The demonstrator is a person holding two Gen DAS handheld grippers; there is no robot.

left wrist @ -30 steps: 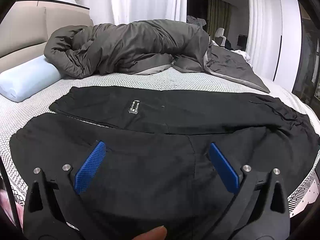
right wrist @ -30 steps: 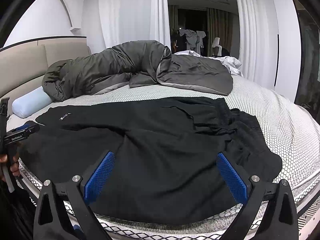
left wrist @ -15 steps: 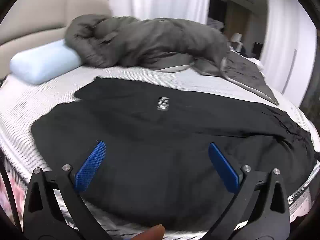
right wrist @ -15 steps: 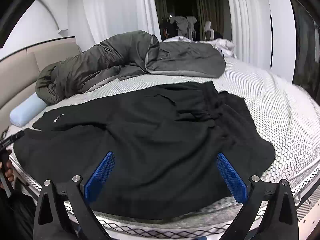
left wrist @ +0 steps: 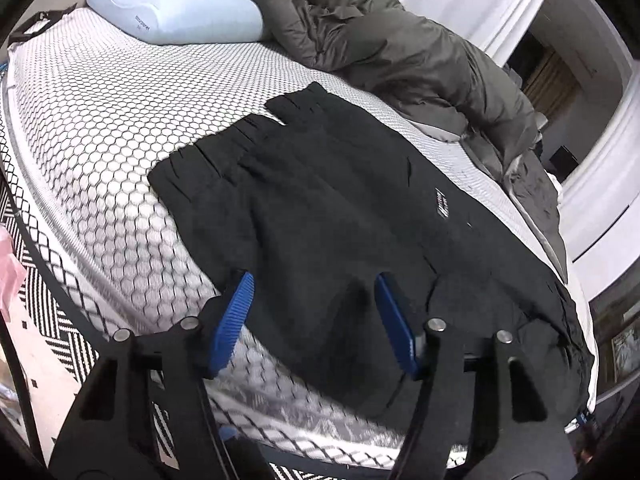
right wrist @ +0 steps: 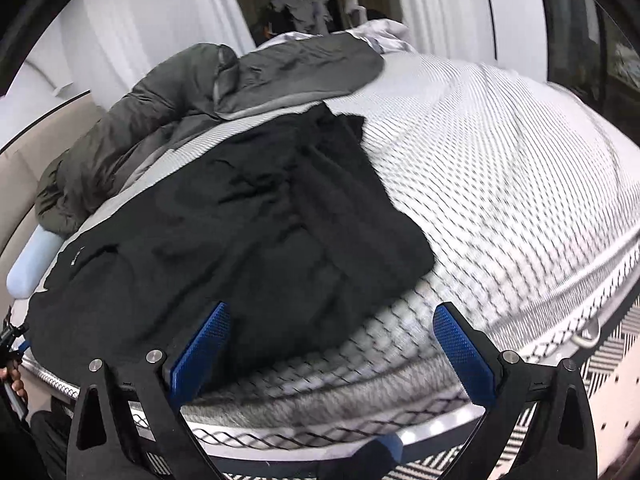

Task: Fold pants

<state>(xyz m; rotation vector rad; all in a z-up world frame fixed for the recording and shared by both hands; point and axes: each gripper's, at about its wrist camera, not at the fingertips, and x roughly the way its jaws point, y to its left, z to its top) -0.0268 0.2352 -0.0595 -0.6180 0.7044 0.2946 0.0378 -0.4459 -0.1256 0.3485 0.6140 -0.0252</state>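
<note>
While the black pants (left wrist: 344, 216) are lying flat on the bed (left wrist: 100, 120), both hand-held grippers, left (left wrist: 312, 316) and right (right wrist: 332, 340), are hovering apart, empty; the soft, limp cloth is probably best pinched at its near edge.

A home bedroom: bed (left wrist: 100, 128), pillow (left wrist: 176, 8), rumpled duvet (left wrist: 400, 52), curtains (right wrist: 152, 12).

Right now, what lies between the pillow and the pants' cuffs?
Only bare honeycomb-patterned mattress separates the pillow from the pants, seen in the left wrist view.
</note>
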